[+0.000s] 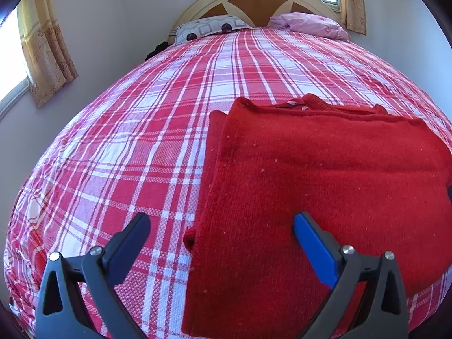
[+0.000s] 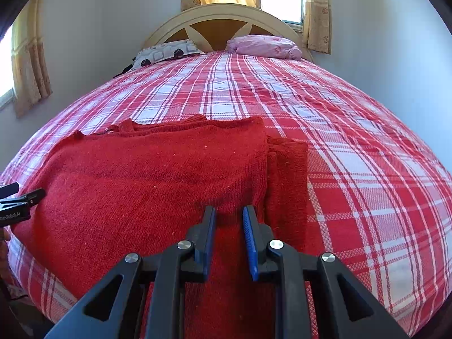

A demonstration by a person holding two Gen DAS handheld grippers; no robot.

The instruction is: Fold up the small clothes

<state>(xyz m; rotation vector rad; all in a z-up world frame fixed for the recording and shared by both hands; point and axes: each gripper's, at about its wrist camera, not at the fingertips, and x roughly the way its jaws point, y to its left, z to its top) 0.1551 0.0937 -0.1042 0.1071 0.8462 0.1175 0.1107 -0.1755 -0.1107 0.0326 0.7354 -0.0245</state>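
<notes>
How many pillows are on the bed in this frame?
2: a grey patterned pillow at the headboard's left end and a pink pillow at its right end. More may be hidden behind them.

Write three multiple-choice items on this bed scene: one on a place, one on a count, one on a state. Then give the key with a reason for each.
1. Where does the red sweater lie?
A. by the pillows
B. on the near part of the plaid bedspread
C. on the floor

2. How many pillows are at the headboard?
A. one
B. two
C. four

3. How does the left gripper stand?
A. jaws wide apart, gripping nothing
B. clamped on the sweater
C. clamped on a pillow

Key:
1 B, the sweater sits right before both grippers, far from the headboard.
2 B, a patterned pillow and a pink pillow show.
3 A, its fingers stand far apart with the sweater's edge and the bedspread showing between them.
</notes>
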